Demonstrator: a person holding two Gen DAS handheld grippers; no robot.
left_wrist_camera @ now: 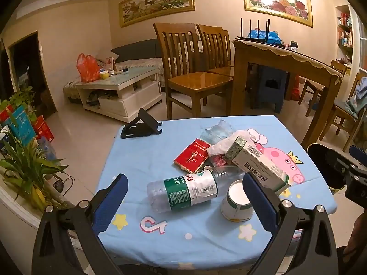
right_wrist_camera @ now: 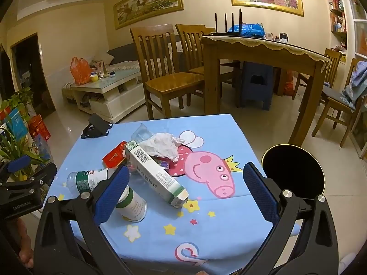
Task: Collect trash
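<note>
From the left wrist I see my left gripper (left_wrist_camera: 184,199) gaping wide and empty above the bottle (left_wrist_camera: 183,192), which lies on its side with the cup (left_wrist_camera: 237,204) just right of it, so I judge I'm lining up on the bottle. From the right wrist my right gripper (right_wrist_camera: 185,191) is equally wide and empty, and only here does the bin (right_wrist_camera: 293,169), right of the bottle past the table (right_wrist_camera: 229,229) edge, show its whole dark mouth.

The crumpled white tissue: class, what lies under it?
The crumpled white tissue drapes over the far end of the long carton and a clear plastic cup. A red cigarette pack lies beside it. Anything directly beneath is covered.
</note>
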